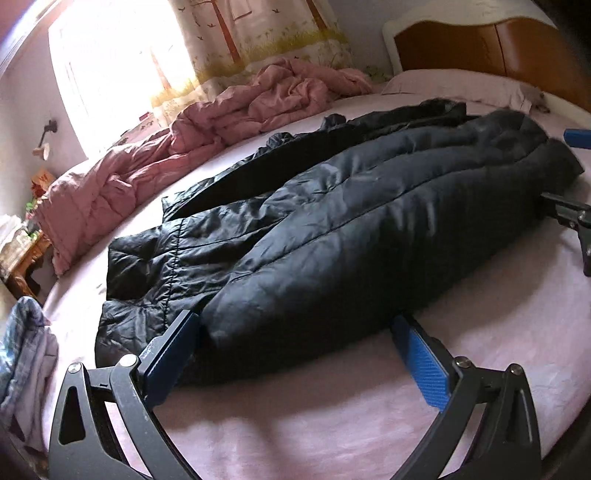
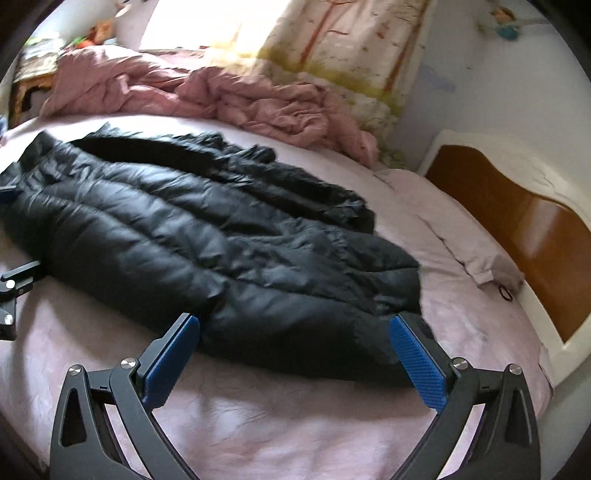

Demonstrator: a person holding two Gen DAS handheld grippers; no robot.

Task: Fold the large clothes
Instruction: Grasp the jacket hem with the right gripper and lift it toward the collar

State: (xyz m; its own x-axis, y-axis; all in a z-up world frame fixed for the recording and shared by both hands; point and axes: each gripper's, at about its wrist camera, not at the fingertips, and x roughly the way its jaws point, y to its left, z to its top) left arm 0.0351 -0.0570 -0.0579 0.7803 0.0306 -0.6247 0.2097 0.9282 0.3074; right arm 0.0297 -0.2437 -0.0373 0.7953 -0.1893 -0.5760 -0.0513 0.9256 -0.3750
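Bed with pale pink sheet (image 1: 332, 424) fills both views; wooden headboard with white frame (image 2: 524, 229) at its head. Crumpled pink quilted duvet (image 1: 207, 125) piled along far side by the sunlit curtain (image 1: 258, 33). Long black puffer coat, shiny quilted fabric (image 1: 351, 229), lies flat mid-bed, folded lengthwise, hem end toward left view. Left gripper (image 1: 295, 332) jaws spread wide at coat's near edge, one blue pad touching the fabric, nothing pinched. Right gripper (image 2: 295, 332) jaws also spread at the near edge toward the headboard end, empty. Small bluish cloth (image 1: 26, 350) at bed edge.
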